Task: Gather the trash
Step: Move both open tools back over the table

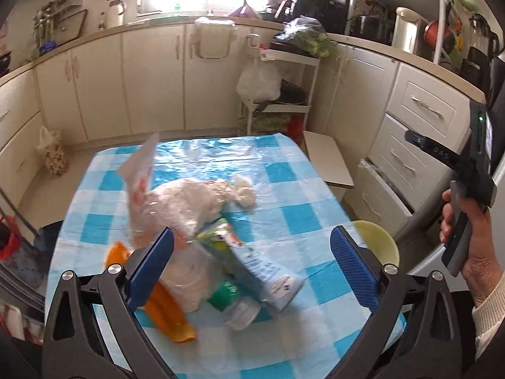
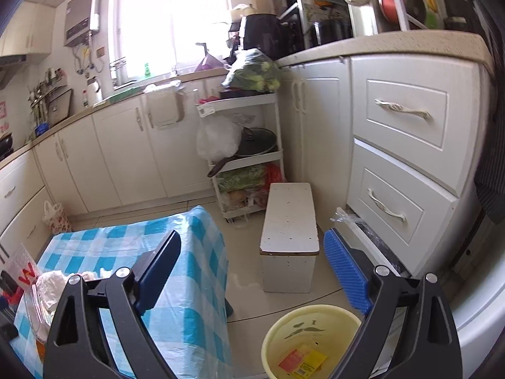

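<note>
A pile of trash lies on the blue checked table [image 1: 284, 170]: crumpled clear and white plastic bags [image 1: 186, 205], a tilted blue-green carton [image 1: 249, 262], a green-labelled bottle [image 1: 230, 300], an orange wrapper [image 1: 164, 309] and a white tissue wad [image 1: 243, 189]. My left gripper [image 1: 252, 268] is open just above the pile, its jaws either side of the carton. My right gripper [image 2: 252, 271] is open and empty, held off the table's right side above the floor, over a yellow bin [image 2: 312, 341] that holds a red-and-yellow packet [image 2: 303, 360]. The bin's rim also shows in the left wrist view [image 1: 378, 240].
A white stool [image 2: 290, 230] stands on the floor between table and drawers. A white rolling cart [image 2: 246, 158] with pans and vegetables stands by the cabinets. A patterned bag [image 1: 52, 154] sits on the floor at left. The hand holding the right gripper [image 1: 467, 221] is at the right.
</note>
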A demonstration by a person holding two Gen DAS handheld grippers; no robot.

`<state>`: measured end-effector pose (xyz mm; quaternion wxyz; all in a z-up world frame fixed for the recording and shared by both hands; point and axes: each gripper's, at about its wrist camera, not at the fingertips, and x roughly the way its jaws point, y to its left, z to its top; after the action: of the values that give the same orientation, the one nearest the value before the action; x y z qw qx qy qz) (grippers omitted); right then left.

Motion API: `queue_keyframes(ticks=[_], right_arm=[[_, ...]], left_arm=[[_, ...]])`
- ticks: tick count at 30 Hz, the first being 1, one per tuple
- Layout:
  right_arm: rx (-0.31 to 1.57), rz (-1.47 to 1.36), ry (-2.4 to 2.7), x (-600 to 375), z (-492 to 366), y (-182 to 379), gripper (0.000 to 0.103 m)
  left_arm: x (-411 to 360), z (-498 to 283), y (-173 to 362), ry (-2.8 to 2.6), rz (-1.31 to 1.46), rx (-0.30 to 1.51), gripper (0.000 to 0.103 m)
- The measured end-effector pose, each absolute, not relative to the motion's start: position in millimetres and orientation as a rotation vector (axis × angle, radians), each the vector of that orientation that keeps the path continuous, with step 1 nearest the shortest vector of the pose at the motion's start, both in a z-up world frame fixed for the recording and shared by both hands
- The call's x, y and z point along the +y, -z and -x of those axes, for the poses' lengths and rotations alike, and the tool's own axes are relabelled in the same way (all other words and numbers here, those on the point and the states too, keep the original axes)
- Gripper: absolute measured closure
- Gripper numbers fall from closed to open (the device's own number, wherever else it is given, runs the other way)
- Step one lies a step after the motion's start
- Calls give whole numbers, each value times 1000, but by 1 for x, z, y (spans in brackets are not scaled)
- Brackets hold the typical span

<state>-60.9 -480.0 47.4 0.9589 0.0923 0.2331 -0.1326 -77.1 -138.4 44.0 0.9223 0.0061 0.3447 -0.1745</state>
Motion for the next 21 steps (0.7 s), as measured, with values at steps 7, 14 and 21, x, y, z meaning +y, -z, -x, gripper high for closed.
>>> queue_keyframes(ticks=[7, 14, 21], right_arm=[[455, -175, 194, -457, 60, -53, 13], [464, -244, 74, -418, 67, -48, 13], [510, -111, -25, -371, 55, -39, 13]], left_arm=[[-54, 76, -48, 203, 50, 669, 7], [-25, 69, -48, 148, 84, 671, 7], [-54, 41, -29, 155, -11, 721, 7]])
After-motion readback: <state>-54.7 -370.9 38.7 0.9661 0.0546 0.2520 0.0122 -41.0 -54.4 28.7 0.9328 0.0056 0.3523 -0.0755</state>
